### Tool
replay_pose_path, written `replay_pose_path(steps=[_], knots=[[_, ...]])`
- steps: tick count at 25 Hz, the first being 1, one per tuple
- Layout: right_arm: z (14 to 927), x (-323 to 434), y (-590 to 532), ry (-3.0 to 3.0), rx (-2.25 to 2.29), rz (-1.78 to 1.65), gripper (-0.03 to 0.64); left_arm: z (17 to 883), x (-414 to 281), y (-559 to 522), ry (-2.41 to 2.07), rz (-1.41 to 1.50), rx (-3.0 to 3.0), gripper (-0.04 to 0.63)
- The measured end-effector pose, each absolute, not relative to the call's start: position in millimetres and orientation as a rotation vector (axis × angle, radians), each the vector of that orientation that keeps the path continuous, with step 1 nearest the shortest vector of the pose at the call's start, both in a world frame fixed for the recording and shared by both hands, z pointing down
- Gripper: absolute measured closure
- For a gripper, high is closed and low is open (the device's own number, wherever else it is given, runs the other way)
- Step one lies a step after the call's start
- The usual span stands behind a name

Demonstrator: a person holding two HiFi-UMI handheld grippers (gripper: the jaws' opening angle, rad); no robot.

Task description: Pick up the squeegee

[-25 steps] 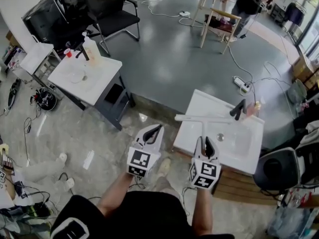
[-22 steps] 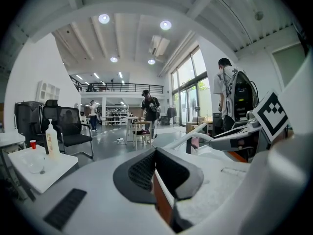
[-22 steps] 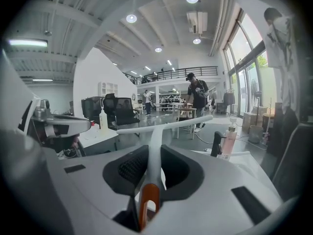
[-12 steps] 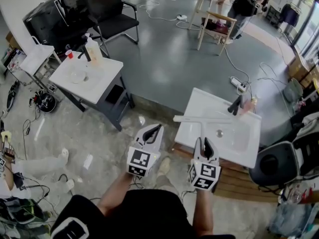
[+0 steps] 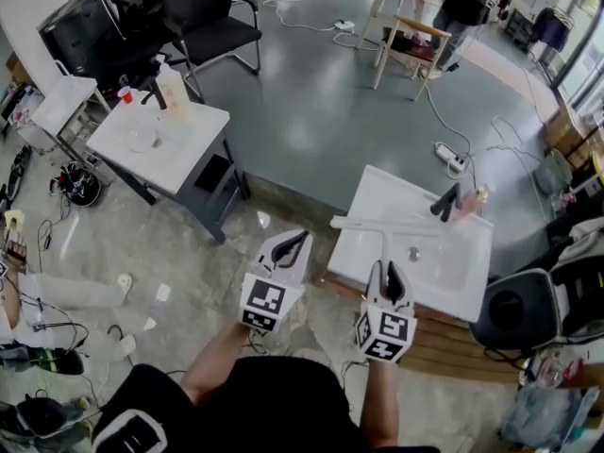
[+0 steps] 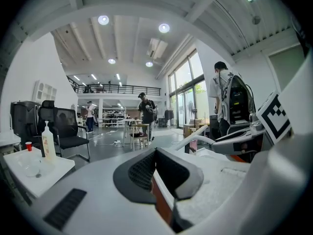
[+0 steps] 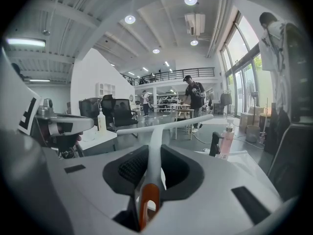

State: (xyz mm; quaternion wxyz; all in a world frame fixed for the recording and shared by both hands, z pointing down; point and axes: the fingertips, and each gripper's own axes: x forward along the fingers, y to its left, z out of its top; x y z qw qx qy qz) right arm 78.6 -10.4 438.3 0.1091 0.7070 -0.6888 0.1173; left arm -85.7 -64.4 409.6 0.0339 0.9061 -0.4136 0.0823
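The right gripper (image 5: pixel 388 270) has its jaws closed on the handle of the squeegee (image 5: pixel 384 226). The right gripper view confirms this: the white handle runs up between the two dark pads (image 7: pixel 122 168), with its orange end seated low in the jaws. From the gripper, the handle extends forward to the long white blade, which lies crosswise over the near-left part of the white sink (image 5: pixel 373 196). The black faucet (image 5: pixel 444 201) and a pink soap bottle (image 5: pixel 469 201) stand at the far rim, well apart from the blade. The left gripper (image 5: pixel 291 249) is held beside the right one, off the sink's left edge; its jaws are together with nothing between them. Task status: the grasp is made. In the right gripper view the blade appears raised against the room behind it, so the squeegee is judged to be lifted clear of the sink, although the head view alone cannot confirm a gap beneath it. Remaining work, if any: raise the tool fully clear and hold it steady.
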Motion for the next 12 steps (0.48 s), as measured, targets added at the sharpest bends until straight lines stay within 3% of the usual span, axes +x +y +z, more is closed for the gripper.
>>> replay_pose_path(steps=[12], knots=[[444,88,-24,-2.043,2.073,0.363,0.54,413,-80,-77,-1.291,0.267,2.774,0.594]])
